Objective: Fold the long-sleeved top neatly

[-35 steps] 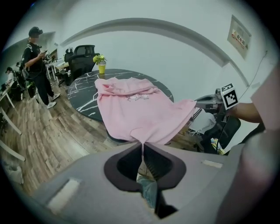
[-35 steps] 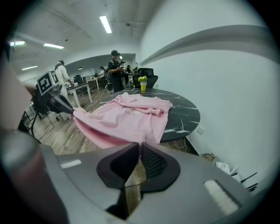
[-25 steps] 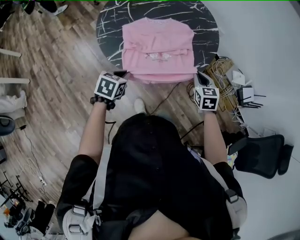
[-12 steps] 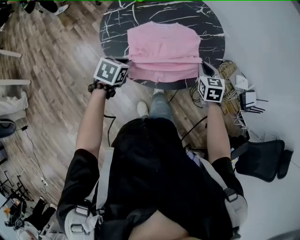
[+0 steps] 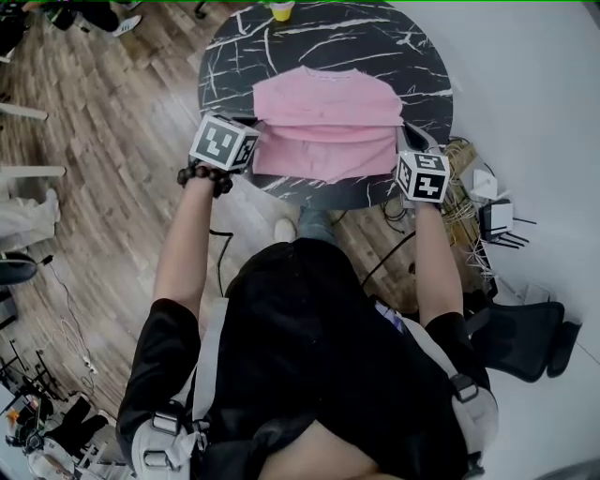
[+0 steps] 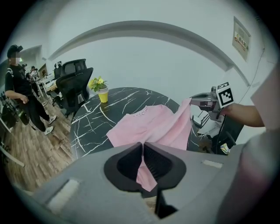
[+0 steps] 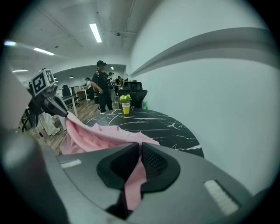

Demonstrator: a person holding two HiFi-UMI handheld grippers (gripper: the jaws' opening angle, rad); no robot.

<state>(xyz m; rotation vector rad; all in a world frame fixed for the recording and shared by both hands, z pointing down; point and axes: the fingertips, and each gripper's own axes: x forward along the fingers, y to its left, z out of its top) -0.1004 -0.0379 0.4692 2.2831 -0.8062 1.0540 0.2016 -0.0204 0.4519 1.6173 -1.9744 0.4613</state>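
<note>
Pink long-sleeved top (image 5: 323, 98) lies flat on the round black marble table (image 5: 375, 47), its collar towards the far edge and its lower part reaching close to the near edge. The bottom hem is raised off the surface and stretched in a straight line across the garment's middle, so a doubled layer of fabric sags beneath it. The left gripper (image 5: 255, 131) is clenched on the hem's left corner, pink cloth pinched between its dark pads and hanging below them. The right gripper (image 5: 401, 133) is clamped on the right corner in the same way, with a strip of fabric trailing down from its closed jaws. Both grippers are held above the table's near half, one at each side edge of the top. A yellow pot (image 5: 281, 9) with a small plant stands at the table's far edge.
</note>
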